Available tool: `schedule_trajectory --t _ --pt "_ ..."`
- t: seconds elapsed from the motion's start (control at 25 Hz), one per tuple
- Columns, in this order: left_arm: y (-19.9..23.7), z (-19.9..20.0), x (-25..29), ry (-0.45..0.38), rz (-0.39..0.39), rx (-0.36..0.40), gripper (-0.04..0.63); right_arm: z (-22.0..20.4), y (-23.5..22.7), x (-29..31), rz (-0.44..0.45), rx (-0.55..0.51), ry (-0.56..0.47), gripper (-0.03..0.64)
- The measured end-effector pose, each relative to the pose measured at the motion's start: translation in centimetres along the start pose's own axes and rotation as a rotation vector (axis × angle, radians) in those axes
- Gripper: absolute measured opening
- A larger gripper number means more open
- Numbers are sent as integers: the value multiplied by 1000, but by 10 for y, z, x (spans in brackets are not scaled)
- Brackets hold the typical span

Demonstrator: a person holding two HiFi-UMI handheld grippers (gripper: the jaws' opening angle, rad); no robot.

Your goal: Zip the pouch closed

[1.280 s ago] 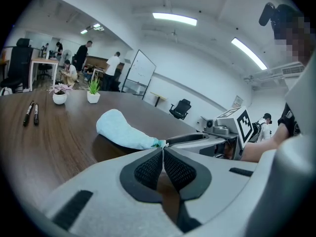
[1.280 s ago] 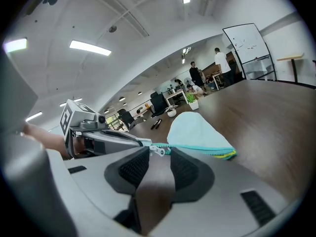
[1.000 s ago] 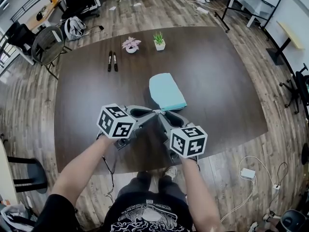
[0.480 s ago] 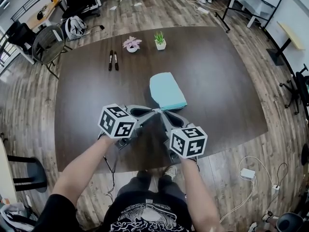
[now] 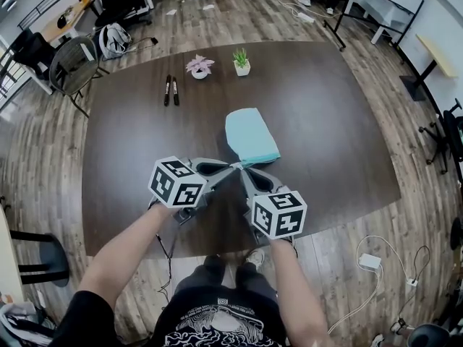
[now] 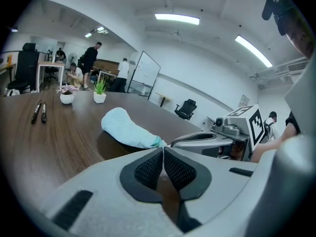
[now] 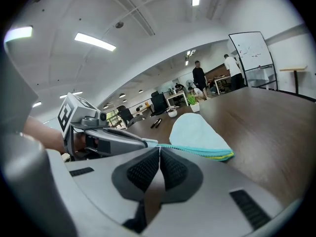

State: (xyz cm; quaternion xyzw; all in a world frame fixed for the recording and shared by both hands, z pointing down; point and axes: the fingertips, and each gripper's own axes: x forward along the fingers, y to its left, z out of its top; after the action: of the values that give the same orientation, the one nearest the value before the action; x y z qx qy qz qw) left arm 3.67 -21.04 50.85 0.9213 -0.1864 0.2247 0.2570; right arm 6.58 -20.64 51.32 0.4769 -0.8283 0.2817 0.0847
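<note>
My left tongs (image 5: 232, 167) are pinched shut, and the tips bite the near corner of the blue pouch (image 5: 250, 136). The pouch lies on the table (image 5: 325, 107) just past both tips and stretches away from them and a bit to the right. My right tongs (image 5: 242, 169) have just been closing, and now their pads are pressed together too. They meet right where the zip (image 7: 197, 150) starts. I think they have the little zip tab between them, but it is too small for me to see. The zip runs off to the right from these tips along the near edge of the pouch. I think this means I am ready to pull: the left tongs hold the pouch in place, and the right tongs can slide the tab along to the right. I cannot tell how much of the zip is done up. My left arm (image 5: 123, 255) and my right arm (image 5: 293, 295) both reach forward. Both tongs tip down a little, and their tips almost touch, like a letter V.
</note>
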Motion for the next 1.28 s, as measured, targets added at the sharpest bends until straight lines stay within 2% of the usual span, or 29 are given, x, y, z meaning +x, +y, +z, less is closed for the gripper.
schedule_trajectory --t 0.4,1.28 --pt "5 -2 2 -4 60 -6 15 -3 -5 3 -45 -53 20 3" --pt "22 -15 -19 -35 121 -52 12 -12 6 19 -35 -92 57 3"
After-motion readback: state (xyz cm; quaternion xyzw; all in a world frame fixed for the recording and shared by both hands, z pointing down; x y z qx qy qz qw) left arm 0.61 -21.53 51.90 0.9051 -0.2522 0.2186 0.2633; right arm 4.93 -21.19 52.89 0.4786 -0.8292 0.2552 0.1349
